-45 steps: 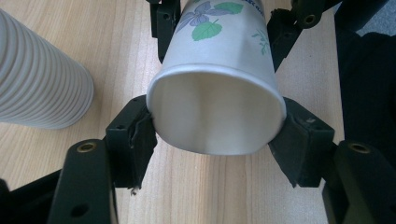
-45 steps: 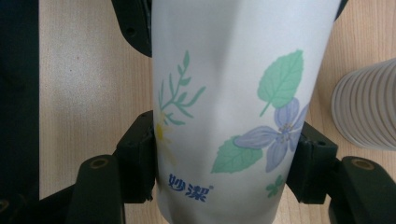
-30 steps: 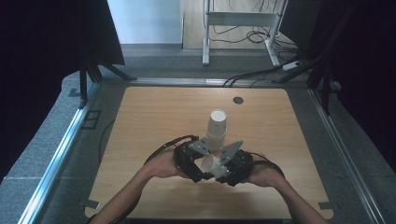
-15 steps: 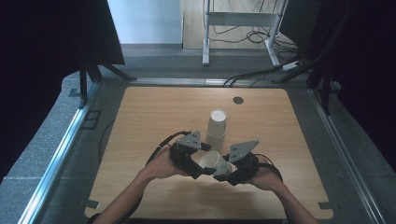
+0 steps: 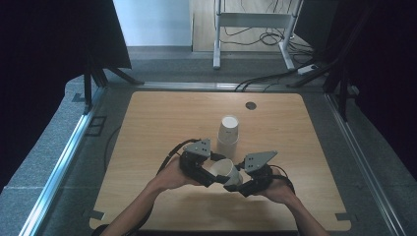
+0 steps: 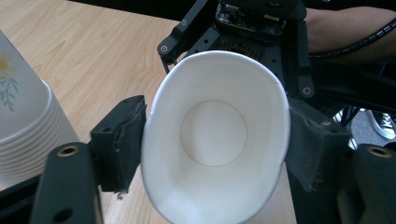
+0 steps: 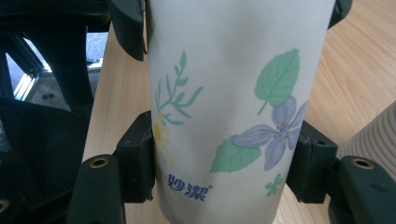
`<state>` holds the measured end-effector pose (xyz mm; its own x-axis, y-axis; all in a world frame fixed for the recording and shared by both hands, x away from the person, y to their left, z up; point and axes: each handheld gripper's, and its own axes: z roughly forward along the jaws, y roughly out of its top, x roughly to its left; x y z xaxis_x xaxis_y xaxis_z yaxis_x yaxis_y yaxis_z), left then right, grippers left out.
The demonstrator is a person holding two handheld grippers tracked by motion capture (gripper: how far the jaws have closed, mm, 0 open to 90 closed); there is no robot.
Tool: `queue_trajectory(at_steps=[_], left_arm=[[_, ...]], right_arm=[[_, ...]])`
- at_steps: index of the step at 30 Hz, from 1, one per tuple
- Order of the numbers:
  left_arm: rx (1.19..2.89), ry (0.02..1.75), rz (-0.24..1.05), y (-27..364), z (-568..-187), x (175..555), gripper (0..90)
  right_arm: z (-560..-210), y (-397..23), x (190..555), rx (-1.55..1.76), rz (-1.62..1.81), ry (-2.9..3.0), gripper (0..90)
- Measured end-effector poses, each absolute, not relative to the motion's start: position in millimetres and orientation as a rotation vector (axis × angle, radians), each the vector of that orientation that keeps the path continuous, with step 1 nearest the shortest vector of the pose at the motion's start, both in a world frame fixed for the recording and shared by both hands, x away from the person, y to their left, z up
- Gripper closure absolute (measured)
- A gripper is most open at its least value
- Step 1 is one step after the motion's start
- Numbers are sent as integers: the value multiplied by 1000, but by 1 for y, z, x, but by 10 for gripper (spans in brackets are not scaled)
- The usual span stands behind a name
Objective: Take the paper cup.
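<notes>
Between black tongs (image 6: 212, 154), squashed oval paper cup (image 6: 215, 140)

Wooden table (image 5: 157, 123), dark round grommet (image 5: 251, 105), metal frame legs (image 5: 217, 34)

Cup stack (image 5: 228, 131) just beyond tongs

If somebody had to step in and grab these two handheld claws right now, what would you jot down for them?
Left gripper: jaws have just been closing and now press the rim end of the single paper cup, squeezing its mouth oval.
Right gripper: shut on the same cup near its base.
The cup lies sideways between both grippers, near the table's front edge.
The stack of cups stands upside down just behind it.
Done: one cup is apart from the stack.
Left: probably set it down somewhere, then go back for the next; where it goes I cannot tell.
</notes>
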<state>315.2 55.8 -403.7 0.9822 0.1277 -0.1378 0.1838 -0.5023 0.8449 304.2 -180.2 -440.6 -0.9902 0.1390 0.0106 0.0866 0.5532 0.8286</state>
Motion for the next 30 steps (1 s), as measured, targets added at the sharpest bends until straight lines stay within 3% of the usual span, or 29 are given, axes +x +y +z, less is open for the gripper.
queue_trajectory(at_steps=[7, 17, 30], left_arm=[[2152, 209, -44, 53, -400, 315, 308], [2238, 221, 38, 52, -389, 319, 312], [2330, 262, 103, 54, -384, 323, 311]], right_arm=[[-444, -178, 306, 204, 1439, 2736, 344], [-447, -180, 307, 282, 1378, 2688, 133], [-449, -187, 309, 452, 1313, 2633, 59]])
